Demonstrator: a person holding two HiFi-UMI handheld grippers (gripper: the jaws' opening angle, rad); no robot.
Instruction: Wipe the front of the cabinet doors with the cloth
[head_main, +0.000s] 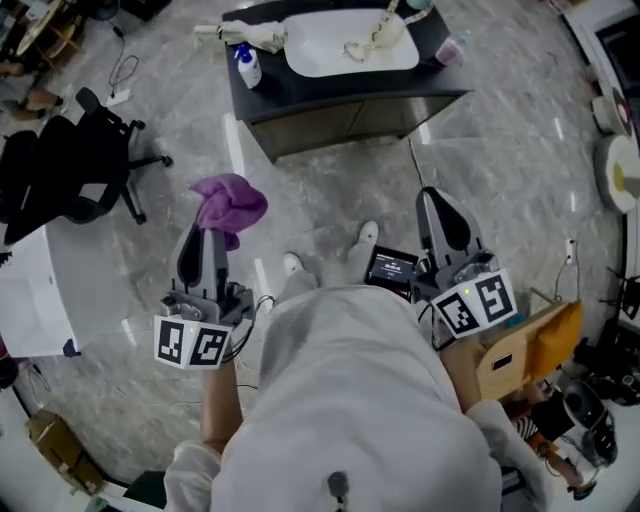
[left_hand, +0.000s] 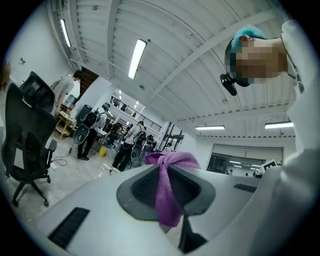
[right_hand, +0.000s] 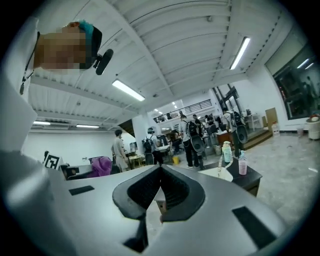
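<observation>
The purple cloth (head_main: 229, 204) bunches above the tips of my left gripper (head_main: 205, 236), which is shut on it. In the left gripper view the cloth (left_hand: 167, 187) hangs down between the closed jaws, and the left gripper (left_hand: 165, 168) points up toward the ceiling. My right gripper (head_main: 444, 222) is shut with nothing in it; its jaws meet in the right gripper view (right_hand: 160, 168). The dark cabinet (head_main: 345, 120) with a white sink (head_main: 350, 45) stands ahead on the floor, apart from both grippers, its door fronts facing me. It also shows at the right (right_hand: 246, 176).
A blue-capped spray bottle (head_main: 248, 68) and a pale rag (head_main: 255, 36) lie on the cabinet top. A black office chair (head_main: 85, 165) stands at the left. A cardboard box (head_main: 520, 350) is at my right, a black device (head_main: 392, 268) by my feet. Several people stand far off (left_hand: 95, 132).
</observation>
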